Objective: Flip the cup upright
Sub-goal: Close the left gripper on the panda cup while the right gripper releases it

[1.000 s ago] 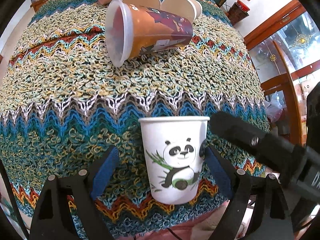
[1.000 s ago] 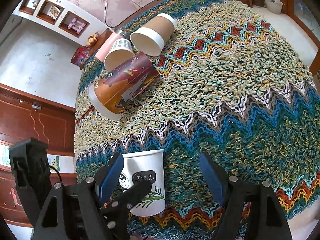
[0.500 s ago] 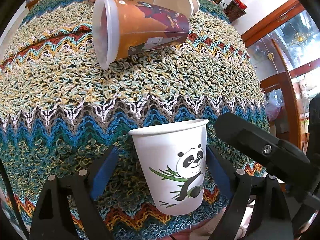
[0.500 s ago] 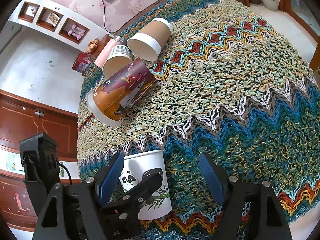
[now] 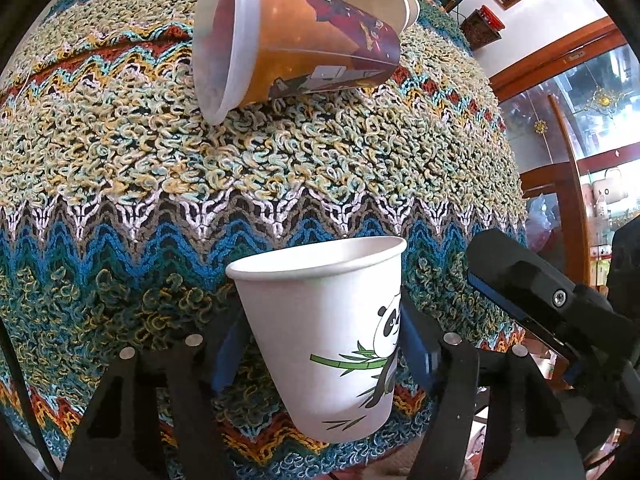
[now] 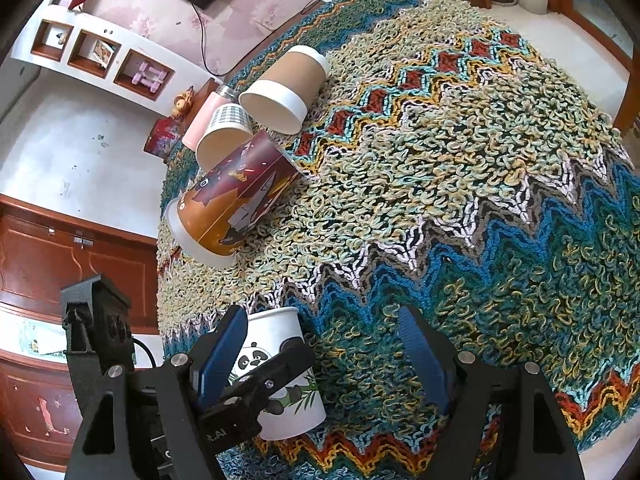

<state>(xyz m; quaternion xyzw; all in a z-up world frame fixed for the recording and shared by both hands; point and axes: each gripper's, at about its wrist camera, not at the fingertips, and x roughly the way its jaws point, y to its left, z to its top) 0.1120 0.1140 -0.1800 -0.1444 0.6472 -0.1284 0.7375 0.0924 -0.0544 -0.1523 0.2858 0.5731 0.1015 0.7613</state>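
White paper with a panda print: the cup [image 5: 324, 336] sits between the blue pads of the left gripper [image 5: 320, 344], mouth up and leaning a little to one side, near the front edge of the table. The pads press its wall on both sides, so the left gripper appears closed on it; gripping the wall and not the rim probably keeps the thin paper from folding. From the left wrist view its base seems to hang just above the knitted cloth [image 5: 280, 168], though I cannot tell for sure that it is off the surface.

The right gripper [image 6: 324, 356] is wide open and holds nothing. It hovers just beside the cup, likely ready to steady it.

Further back an orange cup [image 5: 304, 44] lies on its side, mouth toward the left camera, touching more tipped cups behind it. The brown cup [image 6: 286, 88] also lies flat. These look like the ones still to be stood up.
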